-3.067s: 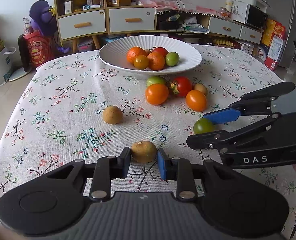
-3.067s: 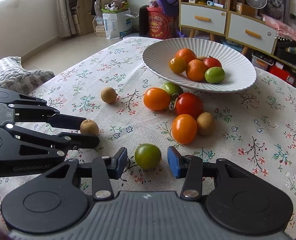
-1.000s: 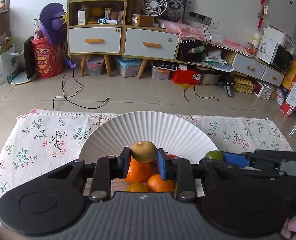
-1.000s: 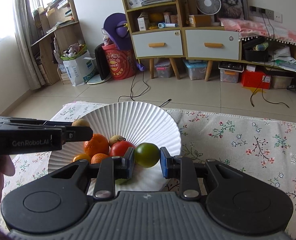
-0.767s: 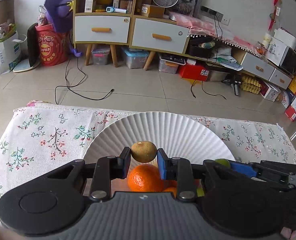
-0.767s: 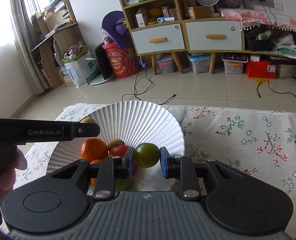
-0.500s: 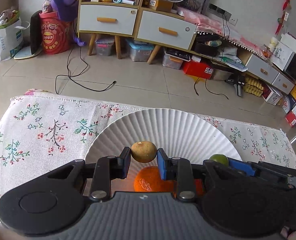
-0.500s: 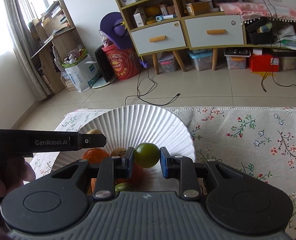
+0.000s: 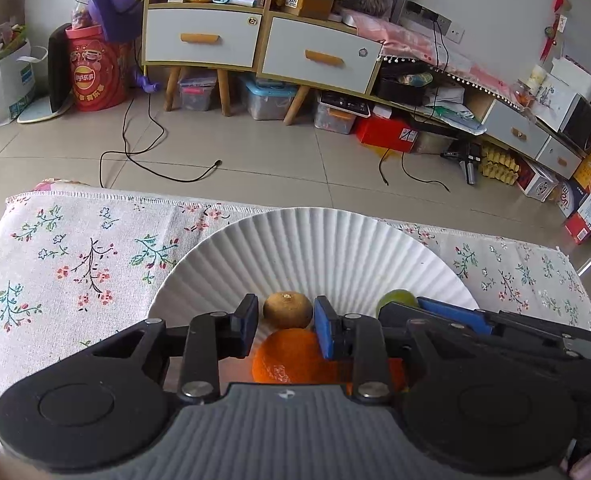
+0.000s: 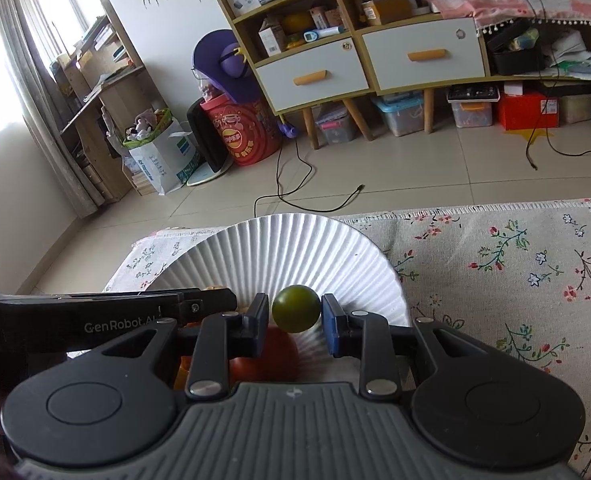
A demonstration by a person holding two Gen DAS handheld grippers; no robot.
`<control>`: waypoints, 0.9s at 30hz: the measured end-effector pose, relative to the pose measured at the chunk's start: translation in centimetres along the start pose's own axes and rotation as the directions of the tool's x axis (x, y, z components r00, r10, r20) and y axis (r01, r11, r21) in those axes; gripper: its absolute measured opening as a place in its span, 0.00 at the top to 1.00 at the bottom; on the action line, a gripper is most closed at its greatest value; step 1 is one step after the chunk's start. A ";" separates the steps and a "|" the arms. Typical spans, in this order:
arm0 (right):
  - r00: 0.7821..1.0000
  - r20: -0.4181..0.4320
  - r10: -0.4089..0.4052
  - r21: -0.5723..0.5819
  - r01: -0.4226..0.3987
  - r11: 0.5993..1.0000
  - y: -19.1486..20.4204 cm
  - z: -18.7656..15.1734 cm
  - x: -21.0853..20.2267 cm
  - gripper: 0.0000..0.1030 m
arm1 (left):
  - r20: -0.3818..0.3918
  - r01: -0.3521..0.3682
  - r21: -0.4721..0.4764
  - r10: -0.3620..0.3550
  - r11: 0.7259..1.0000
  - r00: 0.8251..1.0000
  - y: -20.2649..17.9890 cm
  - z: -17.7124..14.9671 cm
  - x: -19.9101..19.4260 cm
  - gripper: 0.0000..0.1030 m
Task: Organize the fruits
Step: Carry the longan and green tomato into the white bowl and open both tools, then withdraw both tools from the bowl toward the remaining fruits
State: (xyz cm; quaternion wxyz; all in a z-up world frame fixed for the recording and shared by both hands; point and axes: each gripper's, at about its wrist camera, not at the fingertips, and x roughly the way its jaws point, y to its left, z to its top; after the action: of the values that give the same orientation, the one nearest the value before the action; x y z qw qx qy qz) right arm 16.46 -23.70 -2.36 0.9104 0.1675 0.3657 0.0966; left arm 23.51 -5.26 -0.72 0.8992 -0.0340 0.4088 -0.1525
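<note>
A brown fruit (image 9: pixel 287 309) is seen between the blue pads of the left gripper (image 9: pixel 286 324), above the white ribbed plate (image 9: pixel 335 252). The jaws have just been opening, and narrow gaps show on both sides of the fruit, so the pads no longer press it. Directly below it an orange (image 9: pixel 291 360) lies in the plate.

A green fruit (image 10: pixel 296 308) is seen between the pads of the right gripper (image 10: pixel 295 326), also over the plate. These jaws have just been opening too; a slim gap is visible on each side, and the fruit is not clamped. A red fruit (image 10: pixel 271 356) lies beneath it.

The plate stands near the far edge of the table, on a flowered cloth (image 9: pixel 75 256). Both grippers are held close together over the plate, the left one's arm reaching across the right wrist view.
</note>
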 end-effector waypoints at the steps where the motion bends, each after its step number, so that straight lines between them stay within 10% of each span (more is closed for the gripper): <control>1: 1.000 0.000 0.004 0.008 -0.004 1.000 -0.1 0.0 0.0 0.67 | 0.007 -0.004 0.006 0.004 1.000 1.000 0.0 -0.1 -0.1 0.70; 27: 0.994 -0.033 -0.107 -0.058 0.105 0.993 2.6 -1.6 -6.2 0.19 | 0.068 -0.111 0.000 0.111 0.994 0.992 2.7 -4.5 -9.0 0.18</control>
State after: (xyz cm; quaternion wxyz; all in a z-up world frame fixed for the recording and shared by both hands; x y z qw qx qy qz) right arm 10.79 -22.72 1.47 0.9118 0.1203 0.3877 0.0615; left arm 15.21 0.29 2.30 0.9196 -0.0148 0.3791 -0.1018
